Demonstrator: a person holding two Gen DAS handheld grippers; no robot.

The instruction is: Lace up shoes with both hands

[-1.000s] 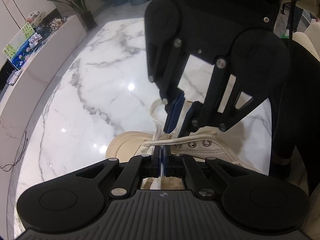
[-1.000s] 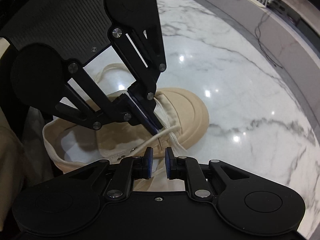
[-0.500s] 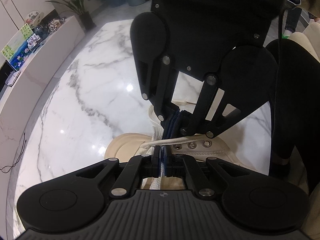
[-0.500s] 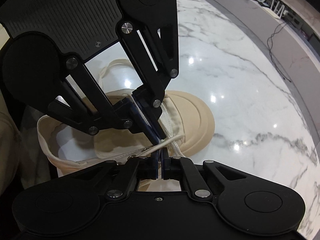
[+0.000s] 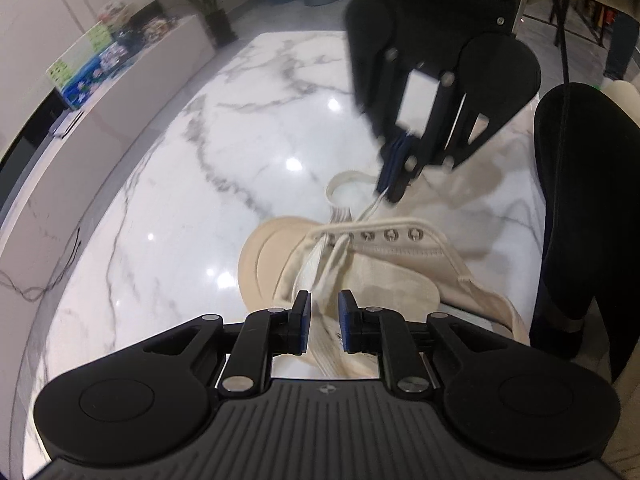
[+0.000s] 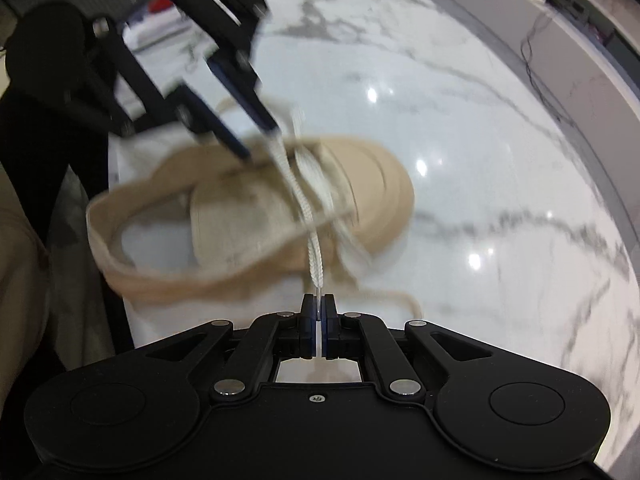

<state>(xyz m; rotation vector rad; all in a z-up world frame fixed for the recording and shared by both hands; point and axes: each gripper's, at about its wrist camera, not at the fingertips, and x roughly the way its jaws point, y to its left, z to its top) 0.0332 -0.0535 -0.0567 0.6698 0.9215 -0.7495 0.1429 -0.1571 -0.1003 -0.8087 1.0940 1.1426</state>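
Our left gripper (image 5: 323,322) is opening, its blue pads now apart with lace strands lying loosely between them, where a second ago they were clamped on the lace. Our right gripper (image 6: 319,322) has closed, and now pinches the lace tip (image 6: 315,280). The beige shoe (image 5: 352,276) lies on the marble table (image 5: 180,200), just beyond both grippers. The lace (image 6: 294,184) runs taut from the shoe's eyelets (image 5: 390,235). We judge the handover done; pulling through comes next.

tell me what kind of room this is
Probably a home living or dining area: a polished marble table, a potted plant by a low white cabinet, and chairs behind. A shoe sits on the table.
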